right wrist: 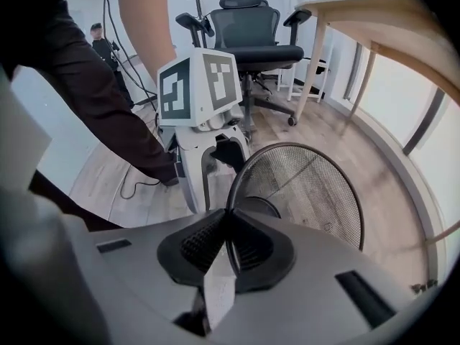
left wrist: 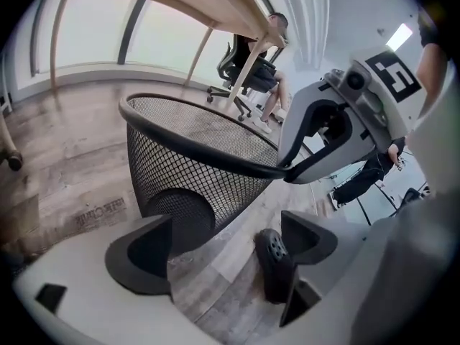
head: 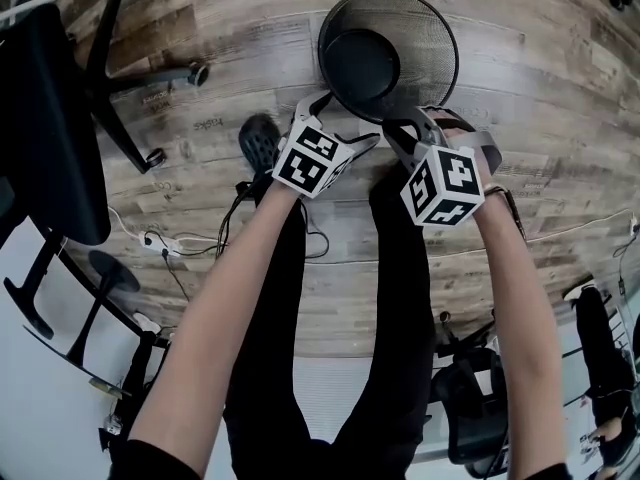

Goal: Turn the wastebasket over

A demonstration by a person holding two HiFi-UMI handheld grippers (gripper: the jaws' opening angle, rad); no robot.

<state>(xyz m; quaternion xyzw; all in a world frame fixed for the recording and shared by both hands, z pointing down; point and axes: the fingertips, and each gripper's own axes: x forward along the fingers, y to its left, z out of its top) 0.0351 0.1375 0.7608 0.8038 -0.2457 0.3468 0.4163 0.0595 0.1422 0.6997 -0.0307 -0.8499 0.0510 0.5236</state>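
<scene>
The wastebasket (head: 388, 53) is a black wire-mesh bin standing mouth up on the wood floor, just ahead of both hands. My right gripper (head: 403, 130) is shut on its near rim; in the right gripper view the black rim (right wrist: 237, 185) runs straight into the closed pads (right wrist: 251, 246). The left gripper (head: 335, 123) hangs open beside the bin's near-left wall, touching nothing. In the left gripper view the mesh wall (left wrist: 194, 164) fills the space beyond its spread pads (left wrist: 140, 254), and the right gripper (left wrist: 338, 128) shows clamped on the rim.
My black shoe (left wrist: 277, 264) rests on the floor below the left jaws. An office chair (right wrist: 251, 34) and a wooden table leg (right wrist: 316, 56) stand beyond the bin. A chair base (head: 130, 78) and loose cables (head: 190, 248) lie to the left.
</scene>
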